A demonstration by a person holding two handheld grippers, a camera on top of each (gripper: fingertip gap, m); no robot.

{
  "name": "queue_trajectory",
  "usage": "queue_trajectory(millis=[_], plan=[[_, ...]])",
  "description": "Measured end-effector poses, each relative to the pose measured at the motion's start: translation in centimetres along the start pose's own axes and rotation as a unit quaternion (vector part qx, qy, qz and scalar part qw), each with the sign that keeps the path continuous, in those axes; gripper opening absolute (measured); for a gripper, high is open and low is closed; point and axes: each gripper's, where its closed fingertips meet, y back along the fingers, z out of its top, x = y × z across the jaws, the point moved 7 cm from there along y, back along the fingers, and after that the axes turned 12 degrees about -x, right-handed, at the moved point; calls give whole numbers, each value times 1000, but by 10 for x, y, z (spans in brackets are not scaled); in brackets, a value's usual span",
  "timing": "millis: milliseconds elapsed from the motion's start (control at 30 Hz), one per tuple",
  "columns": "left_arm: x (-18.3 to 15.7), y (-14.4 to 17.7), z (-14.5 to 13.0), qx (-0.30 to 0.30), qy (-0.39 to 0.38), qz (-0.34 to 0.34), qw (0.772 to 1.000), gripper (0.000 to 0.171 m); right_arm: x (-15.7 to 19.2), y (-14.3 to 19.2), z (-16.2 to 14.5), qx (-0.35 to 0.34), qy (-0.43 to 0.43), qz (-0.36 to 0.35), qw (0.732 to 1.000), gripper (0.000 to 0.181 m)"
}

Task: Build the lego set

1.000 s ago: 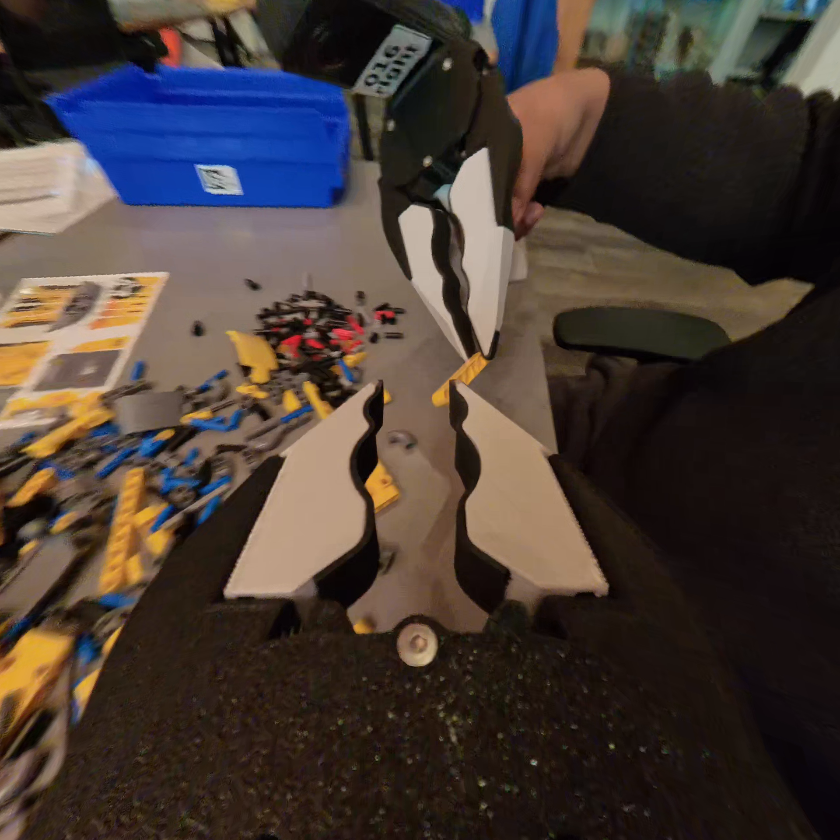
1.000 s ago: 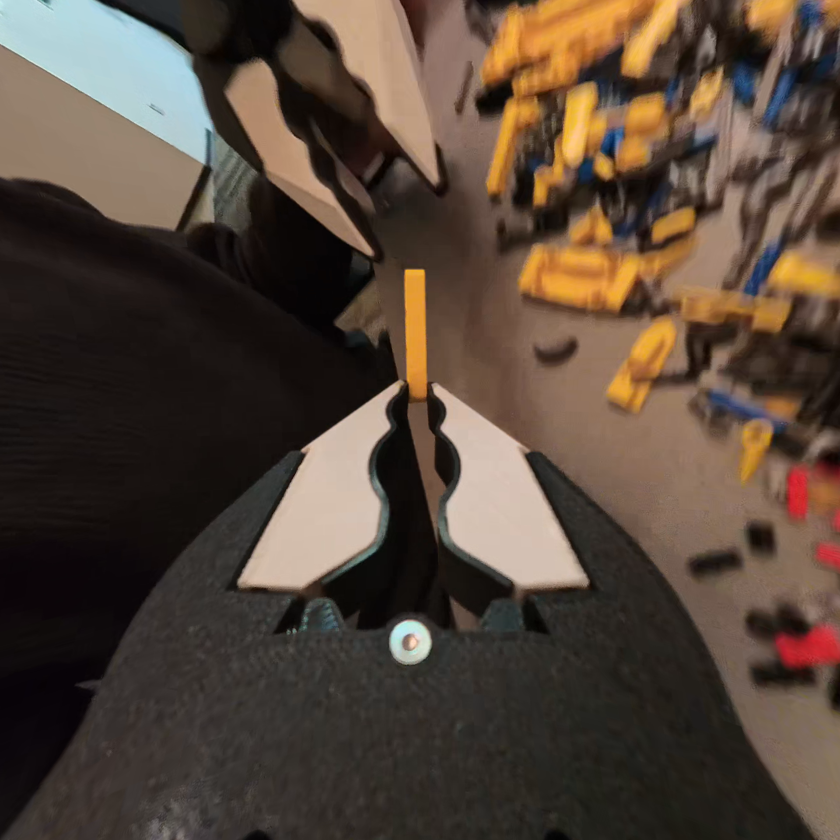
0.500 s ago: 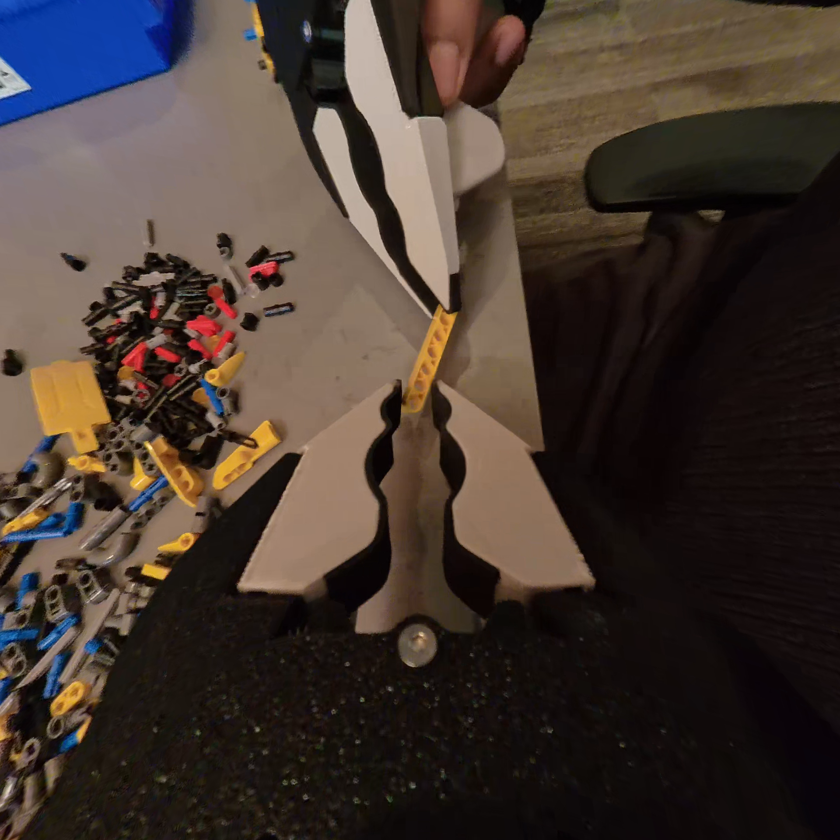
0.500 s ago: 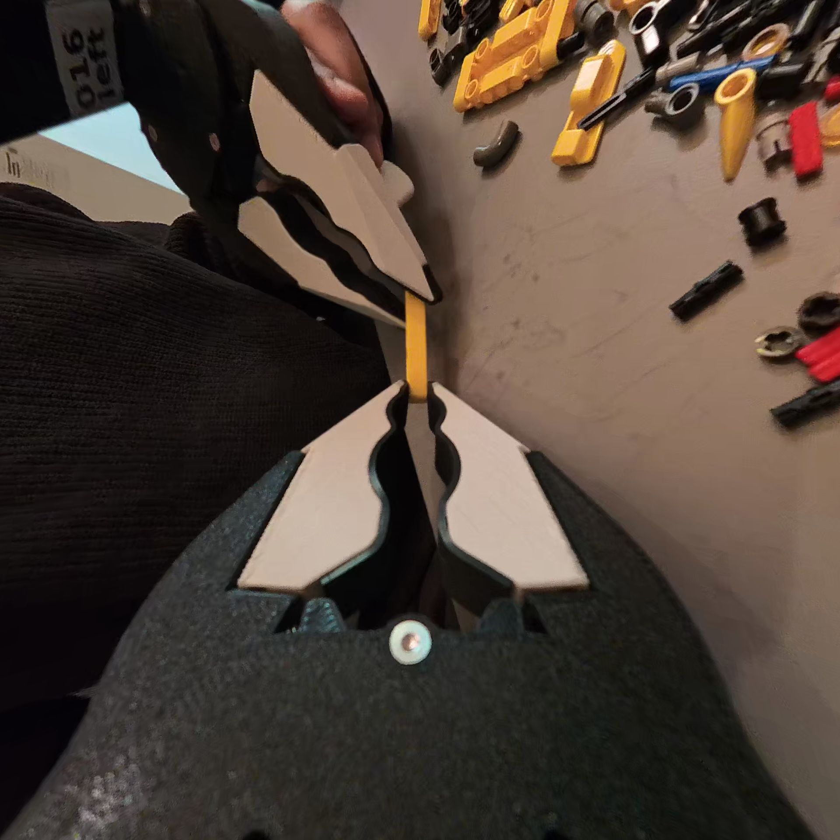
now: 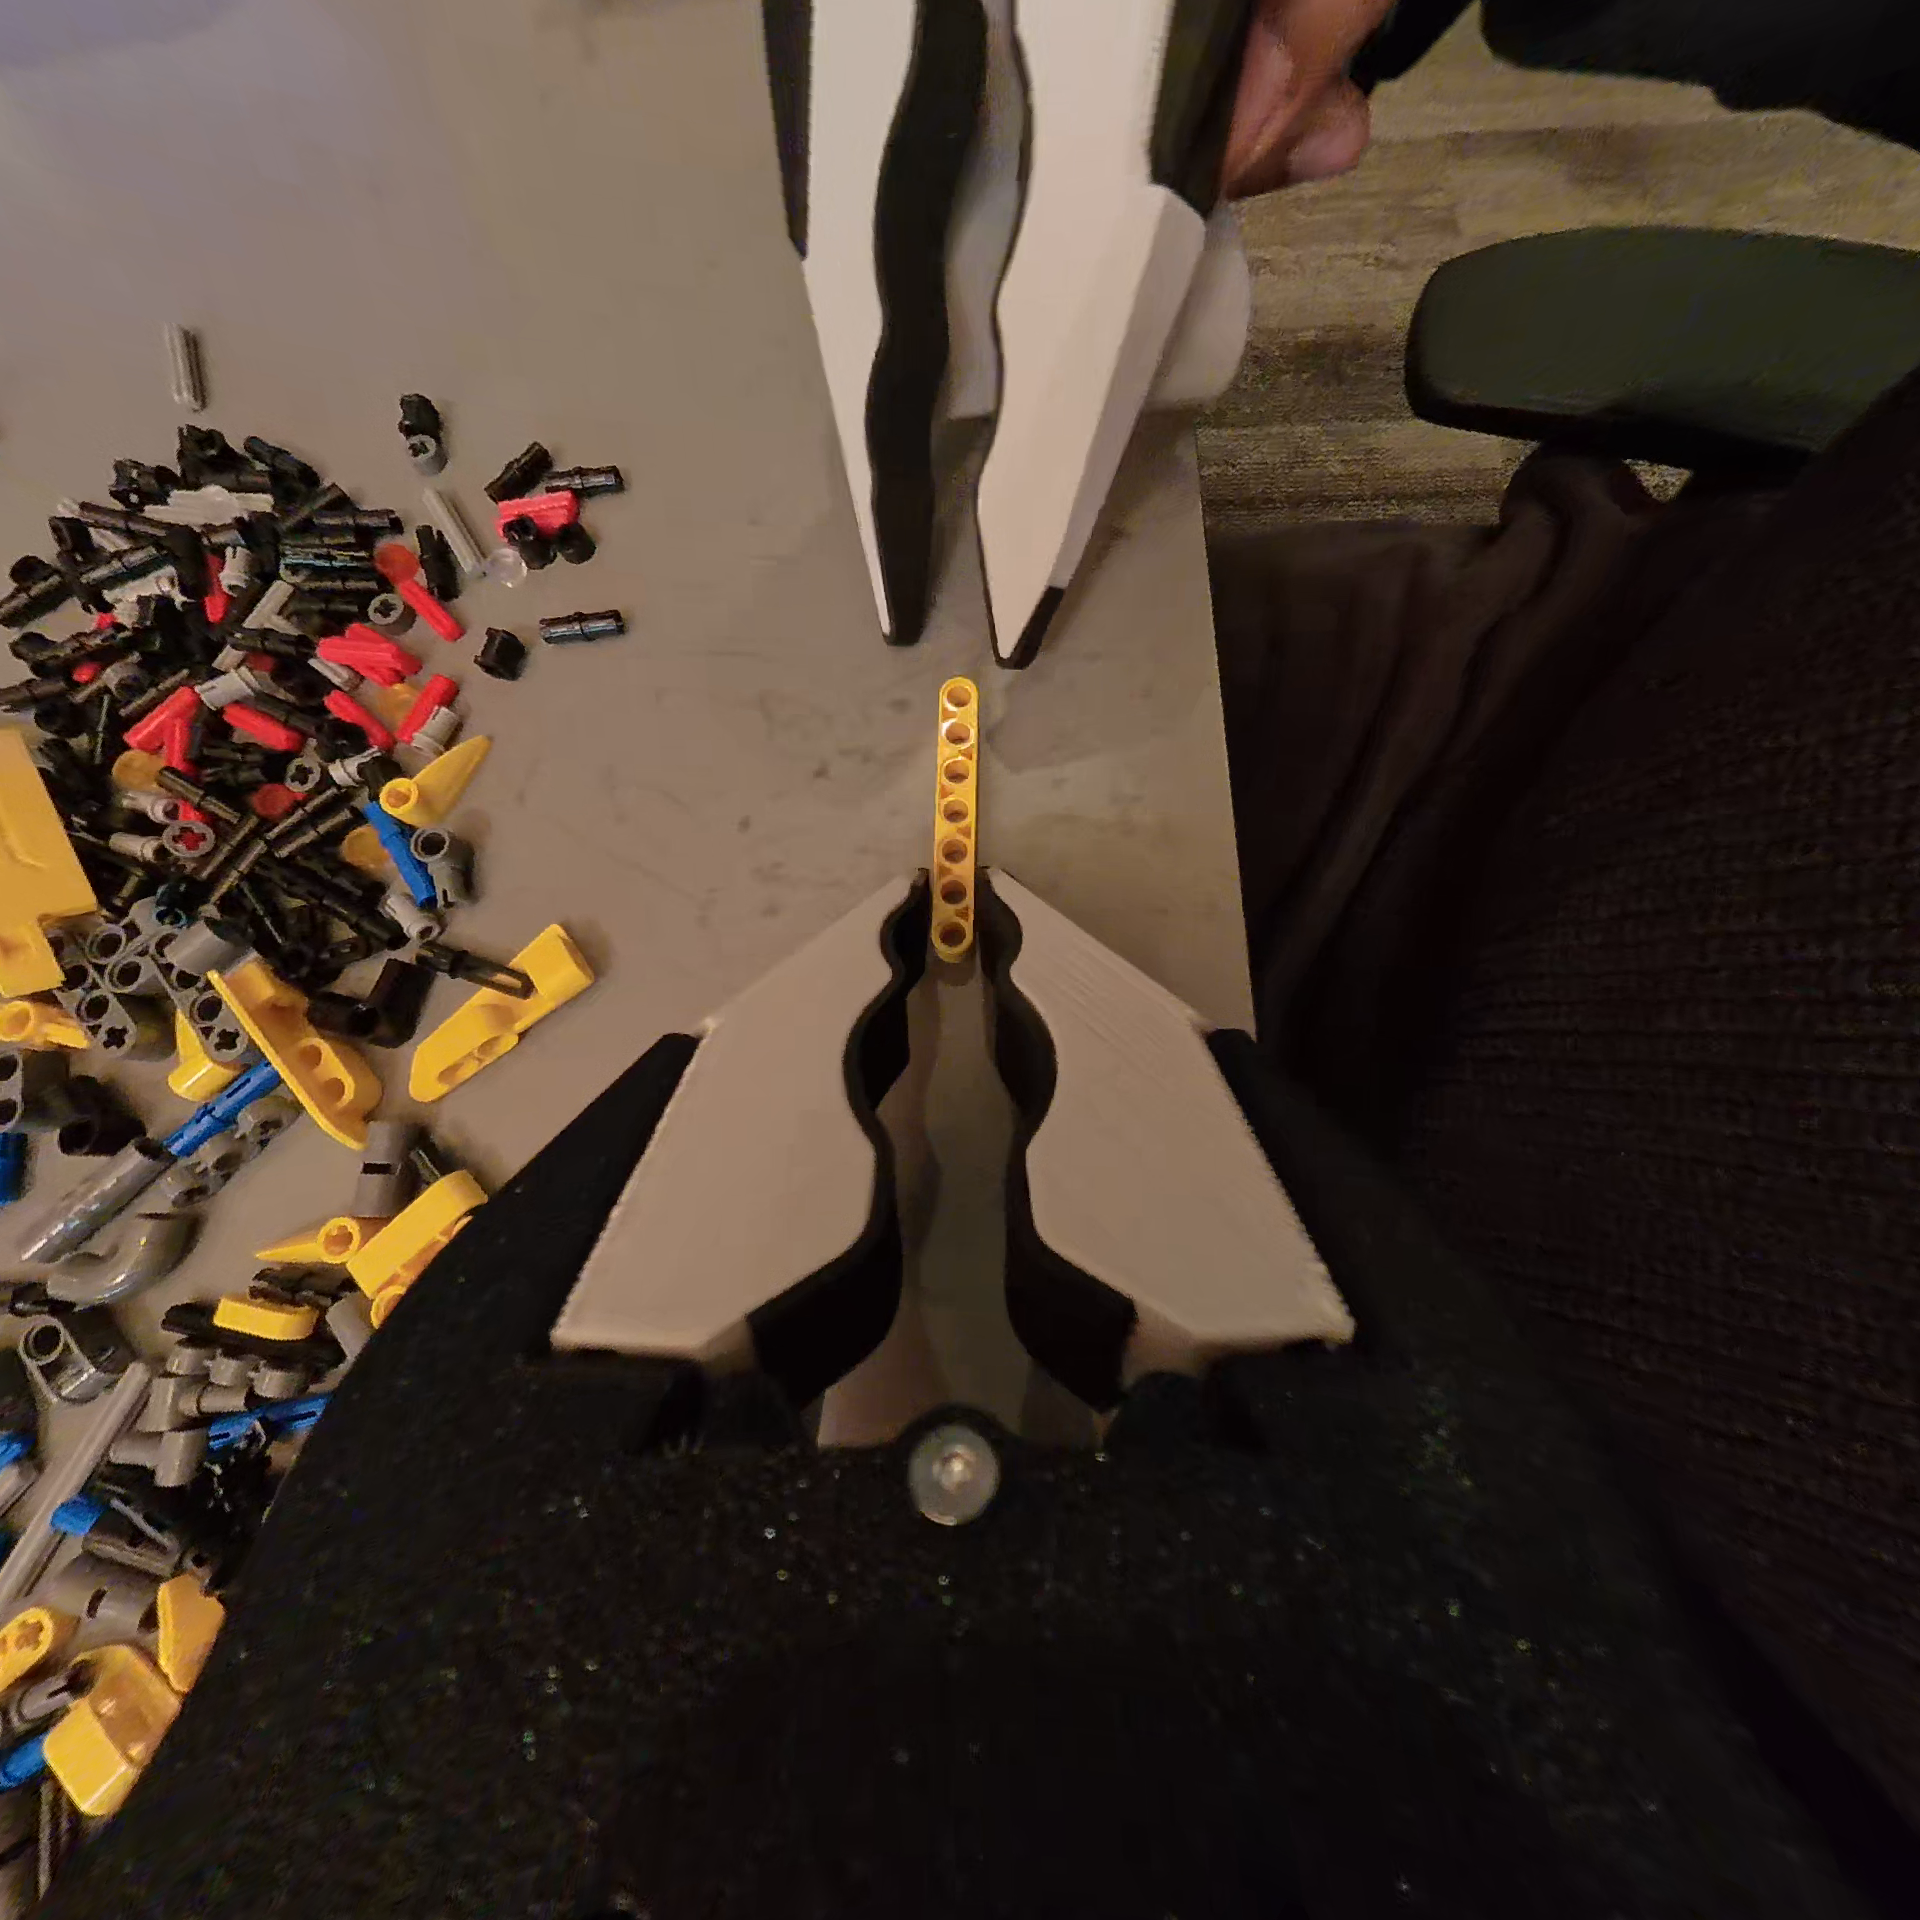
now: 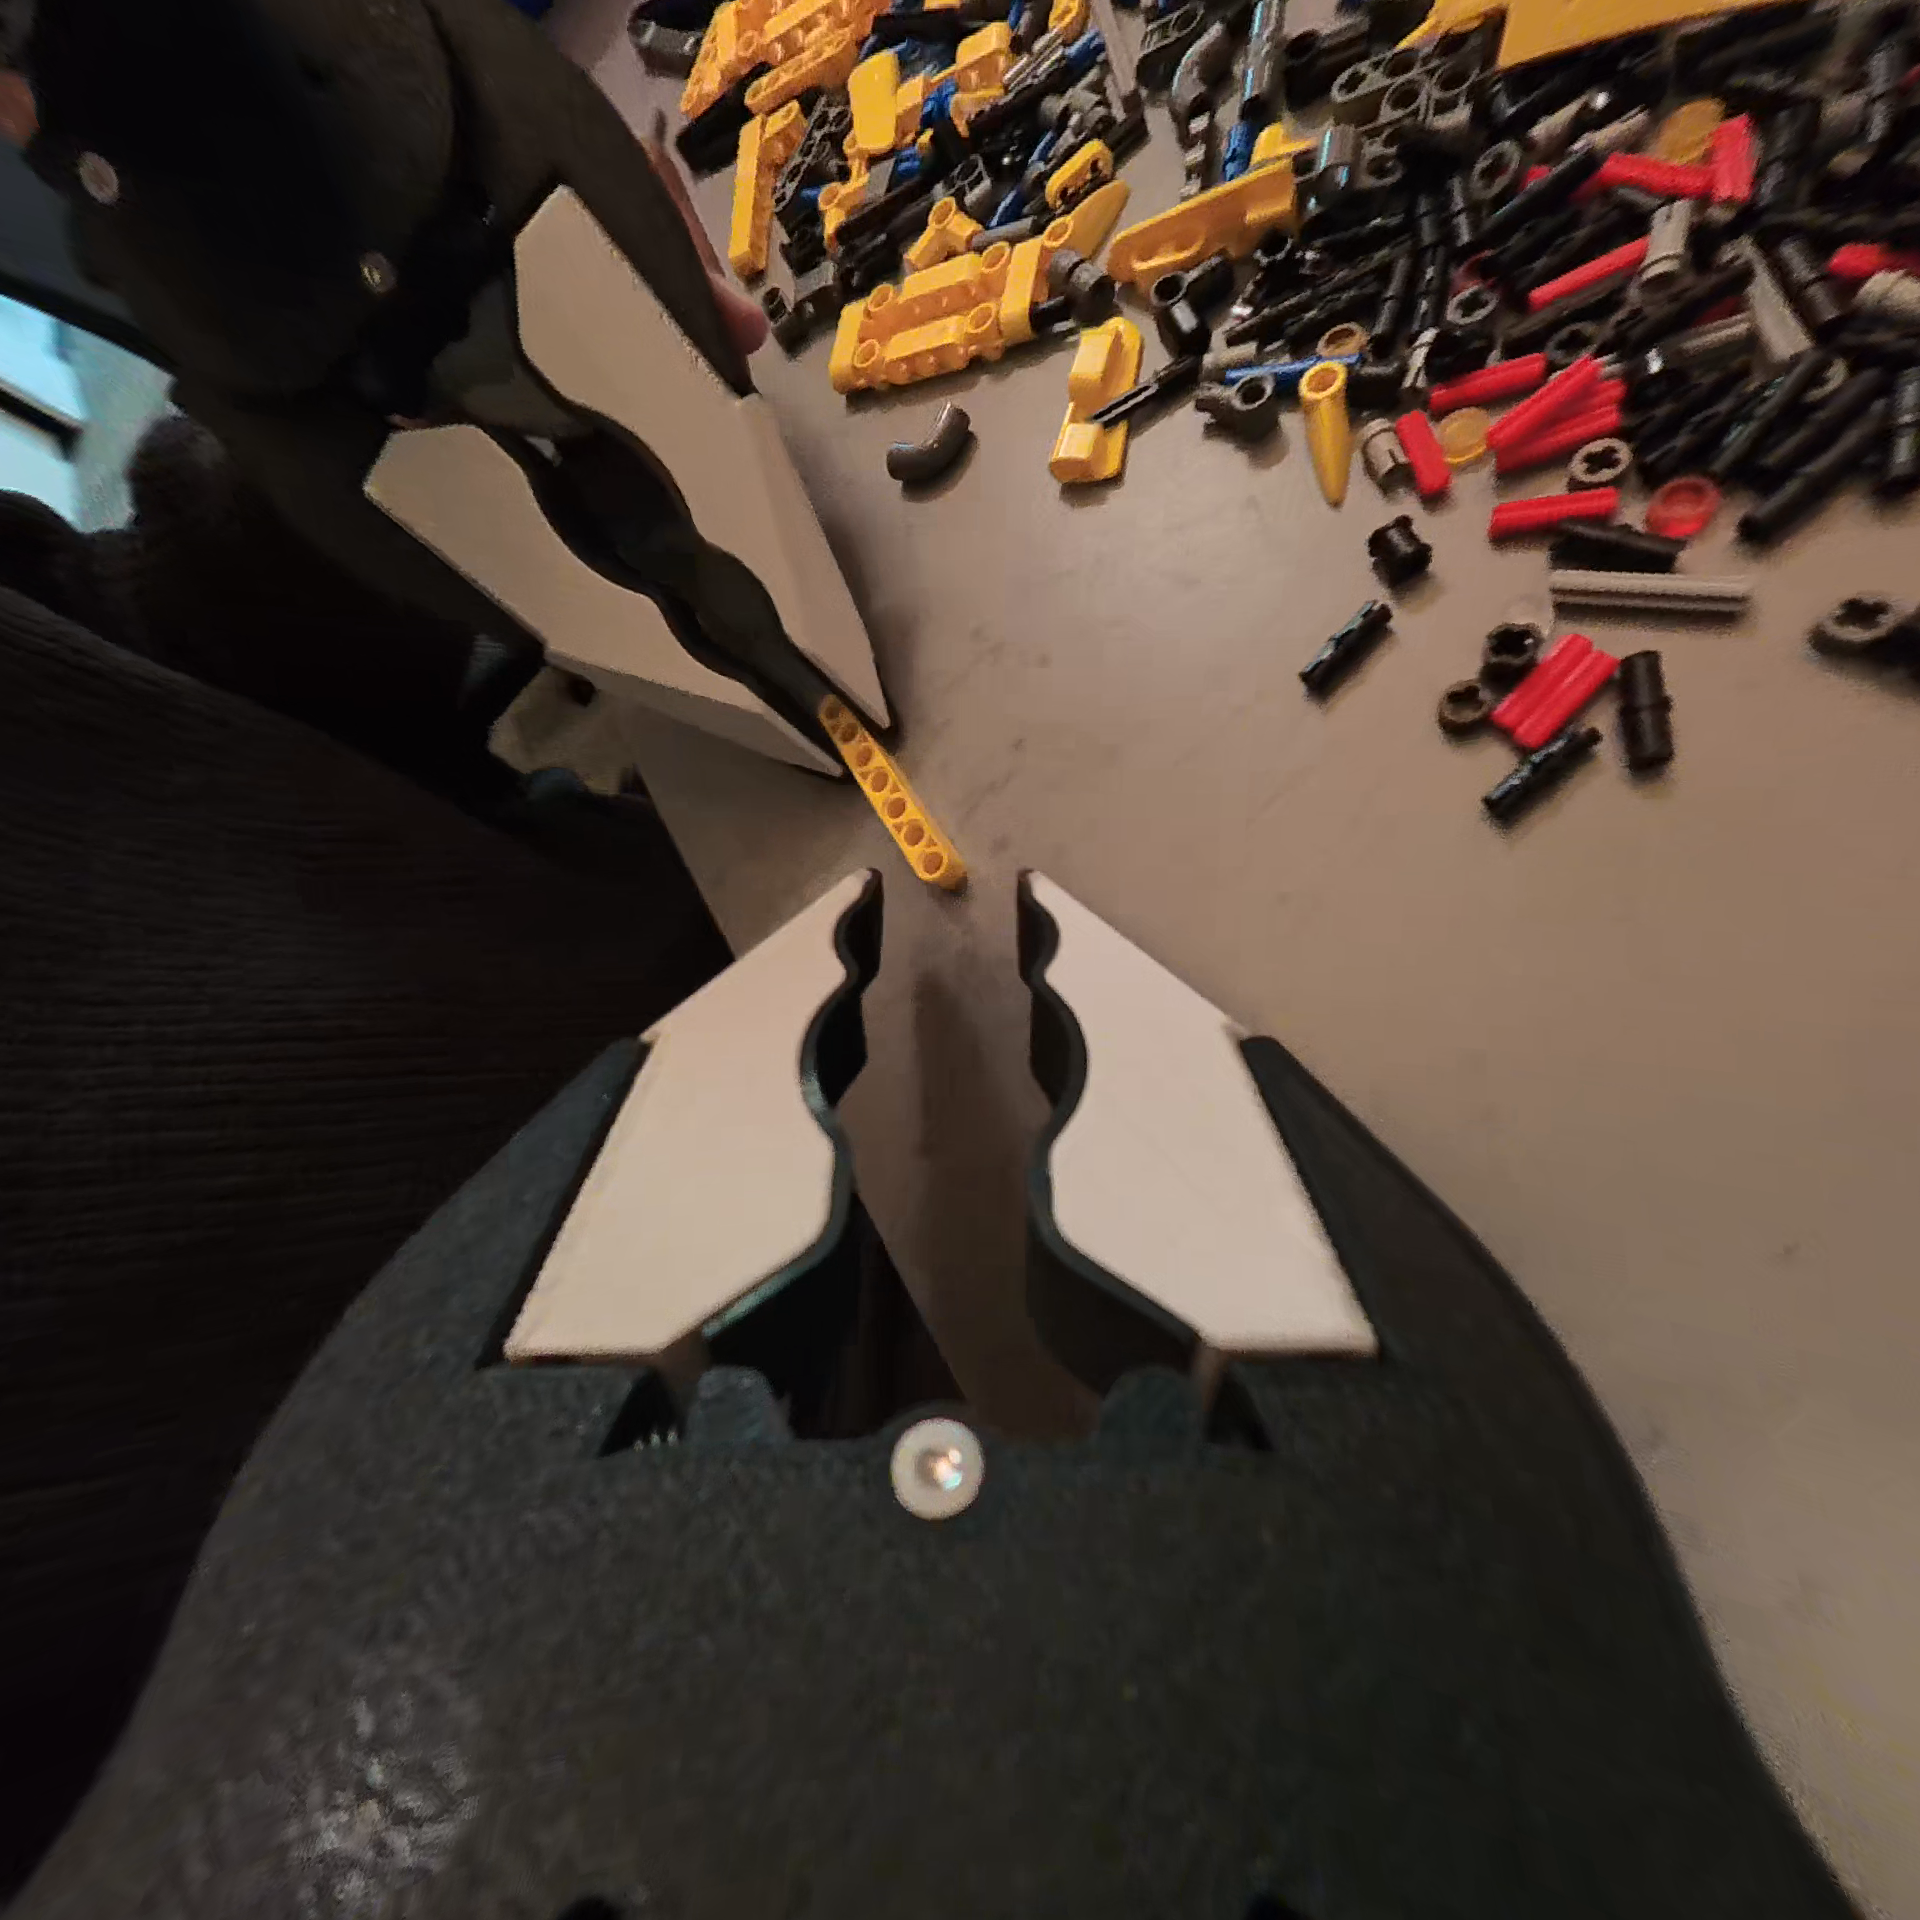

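- My left tool [image 5: 956, 894] points forward over the near corner of the grey counter [image 5: 644, 260], its two pale fingers clenched on the near end of a thin yellow beam with a row of holes [image 5: 956, 800].
- The beam sticks straight out from the fingertips, above the counter, with its far end free.
- My right tool [image 6: 948, 883] faces the left one almost head on. Its fingers are released, with a clear gap between them, and nothing is in them.
- In the right wrist view the beam's free end sits just ahead of that gap, touching neither finger. The left tool slants in from the upper left, pinching the beam's other end.
- In the left wrist view the right tool's two tips hang just beyond the beam's far end, slightly apart from it. A hand [image 5: 1288, 114] grips that tool from behind, at the top edge.
- Half a second ago both tools pinched the beam, one at each end. Now the right one has let go and drawn back a little, and the left one alone carries it.
- A second ago only the right tool held the beam, and the left stood open.
- A loose pile of small parts [image 5: 239, 748], black, red, yellow, blue and grey, lies on the counter well to the left of the beam.
- A dark chair armrest [image 5: 1662, 332] shows off the counter's right edge.
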Motion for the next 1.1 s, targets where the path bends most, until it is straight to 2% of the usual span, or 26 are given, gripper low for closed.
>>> queue_trajectory(millis=[167,267,500,767,1100], plan=[[1,0,0,-1,6,1,1000,11,9,-1,-5,-33,92,-77,992,31],[2,0,0,-1,10,0,1000,11,14,-5,-6,-46,127,-91,987,31],[5,0,0,-3,36,-16,999,12,13,-10,-2,-84,107,-72,988,30],[2,0,0,-2,15,-2,1000,12,8,-6,-4,-70,130,-108,983,28],[2,0,0,-2,9,6,1000,14,7,-2,-3,-87,119,-99,984,27]])
